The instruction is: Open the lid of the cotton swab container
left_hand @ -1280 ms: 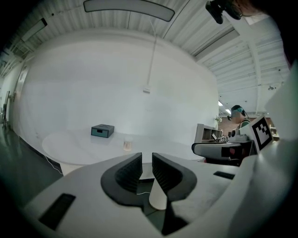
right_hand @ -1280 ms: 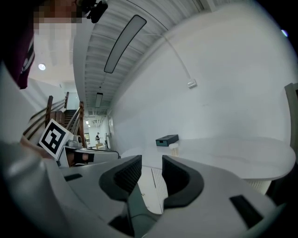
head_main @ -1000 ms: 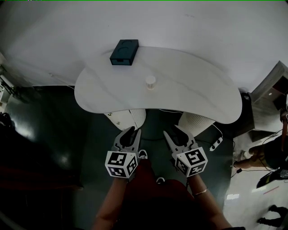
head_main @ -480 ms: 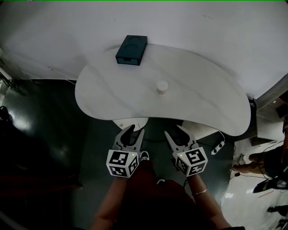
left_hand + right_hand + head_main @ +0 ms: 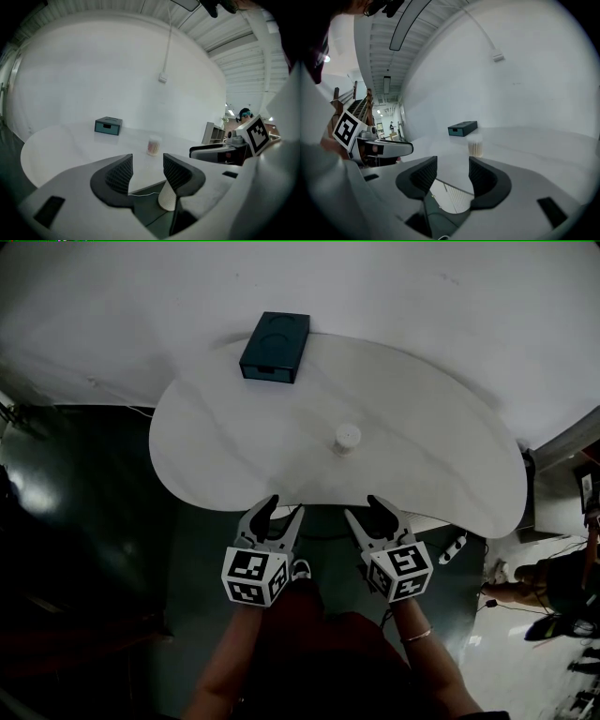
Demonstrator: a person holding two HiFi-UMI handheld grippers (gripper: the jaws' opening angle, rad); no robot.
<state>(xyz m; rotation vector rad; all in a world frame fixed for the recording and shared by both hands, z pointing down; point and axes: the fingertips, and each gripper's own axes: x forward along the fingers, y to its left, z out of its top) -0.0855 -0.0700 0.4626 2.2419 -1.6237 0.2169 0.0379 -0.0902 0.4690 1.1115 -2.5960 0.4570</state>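
Both grippers are hanging at the near edge of the white kidney-shaped tabletop [image 5: 216, 437] - neither one has hold of anything. The left gripper [image 5: 284, 507] has its 2 dark ribbed jaws partly apart, having just been opening. All that shows through the gap is the table edge and a ribbed white table leg [image 5: 167, 199] below it. Same story for the right gripper [image 5: 363, 508]: its jaws have just been opening too, with a clear gap and nothing between them.

The small round clear cotton swab container [image 5: 347, 438] stands upright on the table, a bit right of centre and toward the near side, with its white lid [image 5: 348, 432] on. It's farther in than both grippers, nearer the right one, and touching neither.

A dark teal rectangular box [image 5: 275, 346] sits at the far edge - left of the container and well apart from it.
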